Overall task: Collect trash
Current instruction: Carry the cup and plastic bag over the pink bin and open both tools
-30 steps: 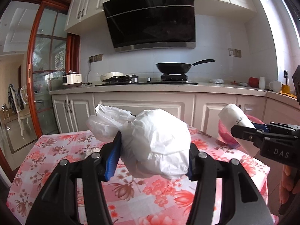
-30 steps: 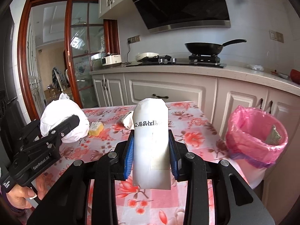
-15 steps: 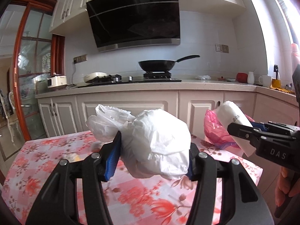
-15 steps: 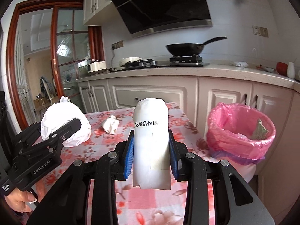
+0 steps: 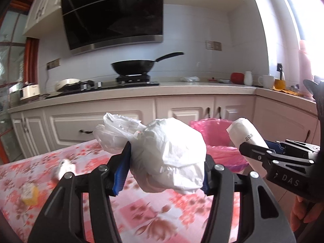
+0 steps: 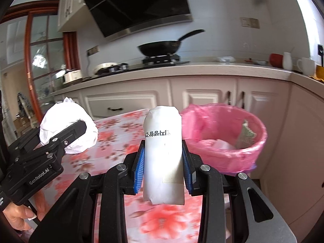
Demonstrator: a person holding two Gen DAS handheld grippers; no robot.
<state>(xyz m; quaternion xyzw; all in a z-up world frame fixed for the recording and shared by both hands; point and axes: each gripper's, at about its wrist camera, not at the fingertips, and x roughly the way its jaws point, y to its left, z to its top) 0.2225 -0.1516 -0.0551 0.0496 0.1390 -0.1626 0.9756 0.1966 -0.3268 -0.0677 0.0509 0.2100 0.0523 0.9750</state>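
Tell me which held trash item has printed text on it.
The white paper roll in the right gripper; the knotted plastic bag in the left gripper is plain.

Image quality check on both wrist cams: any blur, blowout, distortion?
Left wrist: window at right blown out; tablecloth motion-smeared while the held white bag stays sharp; counter line bows from the fisheye. Right wrist: tablecloth also smeared, white roll and pink bin liner crisp; dark vignette in the corners.

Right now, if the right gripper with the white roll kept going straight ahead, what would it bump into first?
Probably the pink-lined trash bin, or just past its left rim. The right gripper holds the white roll toward it over the table edge; depth is hard to judge.
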